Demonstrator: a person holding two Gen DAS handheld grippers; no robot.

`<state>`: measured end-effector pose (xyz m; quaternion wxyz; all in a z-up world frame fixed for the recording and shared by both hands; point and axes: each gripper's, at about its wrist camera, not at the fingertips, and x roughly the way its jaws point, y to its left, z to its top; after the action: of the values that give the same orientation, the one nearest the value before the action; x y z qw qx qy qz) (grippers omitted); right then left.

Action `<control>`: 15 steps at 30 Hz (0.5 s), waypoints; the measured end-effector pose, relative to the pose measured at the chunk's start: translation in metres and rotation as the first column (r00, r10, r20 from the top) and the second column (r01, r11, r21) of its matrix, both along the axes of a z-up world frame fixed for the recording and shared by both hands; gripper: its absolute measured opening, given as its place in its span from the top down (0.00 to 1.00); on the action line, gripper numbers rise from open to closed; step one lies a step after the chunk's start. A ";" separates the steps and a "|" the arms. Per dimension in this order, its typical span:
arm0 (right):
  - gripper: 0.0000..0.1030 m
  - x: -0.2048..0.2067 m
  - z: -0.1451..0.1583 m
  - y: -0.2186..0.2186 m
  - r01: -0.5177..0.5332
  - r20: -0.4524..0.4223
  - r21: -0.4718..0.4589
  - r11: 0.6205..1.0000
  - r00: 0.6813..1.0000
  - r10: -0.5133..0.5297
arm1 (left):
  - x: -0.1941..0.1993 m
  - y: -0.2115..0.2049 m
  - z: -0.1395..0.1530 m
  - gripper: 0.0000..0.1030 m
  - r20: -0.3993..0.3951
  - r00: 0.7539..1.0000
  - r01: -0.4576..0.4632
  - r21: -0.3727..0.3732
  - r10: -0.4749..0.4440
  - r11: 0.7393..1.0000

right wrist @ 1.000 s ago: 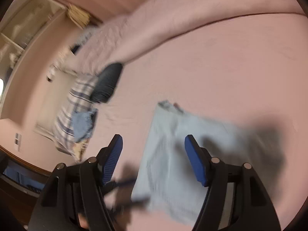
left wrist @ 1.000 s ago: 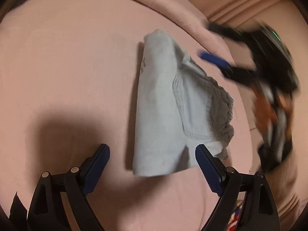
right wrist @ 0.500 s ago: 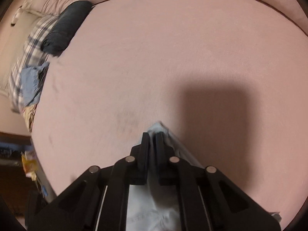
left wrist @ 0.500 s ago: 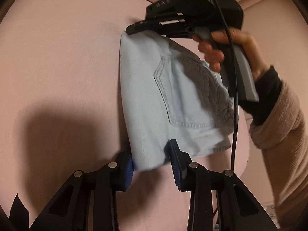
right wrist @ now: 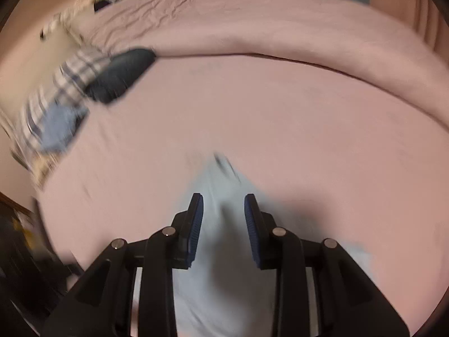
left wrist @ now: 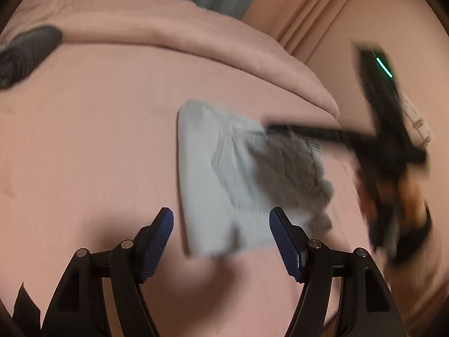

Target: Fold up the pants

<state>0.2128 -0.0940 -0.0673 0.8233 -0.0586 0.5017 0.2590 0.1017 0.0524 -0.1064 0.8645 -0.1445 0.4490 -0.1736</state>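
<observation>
The light blue jeans (left wrist: 224,179) lie folded into a compact rectangle on the pink bed sheet (left wrist: 98,140). My left gripper (left wrist: 221,241) is open, its blue pads on either side of the near edge of the jeans, holding nothing. My right gripper (right wrist: 223,224) is partly open above the far corner of the jeans (right wrist: 221,252), not gripping them. In the left wrist view the right gripper (left wrist: 387,140) shows as a blurred black shape at the right, over the jeans' far side.
A rolled pink duvet (left wrist: 196,33) runs along the back of the bed. A dark garment (right wrist: 120,75), a plaid cloth (right wrist: 64,84) and a blue cloth (right wrist: 59,126) lie at the bed's left edge. Curtains (left wrist: 303,5) hang behind.
Both grippers were shut on the jeans' edges half a second ago. Both have opened, let go and pulled back, and the jeans lie flat on the sheet.
</observation>
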 end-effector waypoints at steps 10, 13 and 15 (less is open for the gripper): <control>0.71 -0.100 -0.024 -0.095 0.182 0.160 -0.124 0.975 0.974 -0.162 | 0.033 -0.046 -0.057 0.32 -0.070 0.993 0.111 0.209 -0.098 0.972; 0.70 -0.101 -0.054 -0.104 0.230 0.106 -0.116 0.966 0.970 -0.218 | 0.033 -0.042 -0.057 0.31 -0.047 0.993 0.113 0.203 -0.106 0.973; 0.70 -0.098 -0.056 -0.110 0.277 0.099 -0.038 0.960 0.957 -0.272 | 0.033 -0.040 -0.052 0.31 -0.057 0.993 0.116 0.206 -0.107 0.972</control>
<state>0.1153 -0.2042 -0.1231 0.8718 -0.0217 0.4728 0.1262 0.1350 0.0126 -0.1589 0.8534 -0.0313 0.4917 -0.1704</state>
